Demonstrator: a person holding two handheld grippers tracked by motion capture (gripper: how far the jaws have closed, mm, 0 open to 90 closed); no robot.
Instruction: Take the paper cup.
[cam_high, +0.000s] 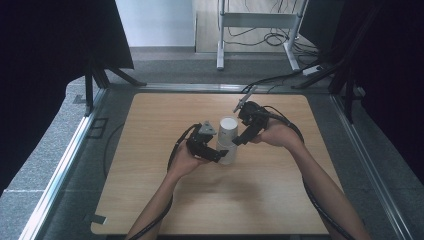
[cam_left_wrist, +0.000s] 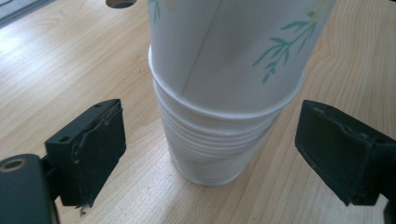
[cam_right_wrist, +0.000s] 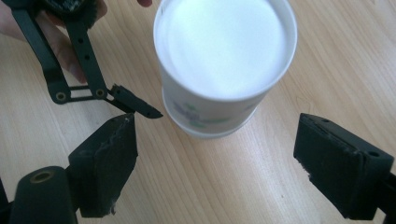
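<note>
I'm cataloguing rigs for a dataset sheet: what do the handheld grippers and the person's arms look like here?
Both the left gripper and right gripper are black, with slim perforated linkage bars and blocky, worn-edged pads. The left one carries a grey three-cornered plate. A black cable trails from each. The forearms are bare, without sleeves.

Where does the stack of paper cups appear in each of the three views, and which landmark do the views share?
High view: the stack of paper cups stands mid-table, between the two grippers.
Left gripper view: top centre, rims nested, leaf print on the side.
Right gripper view: top centre, seen from above, white base upward.
Shared landmark: the light wooden table.
</note>
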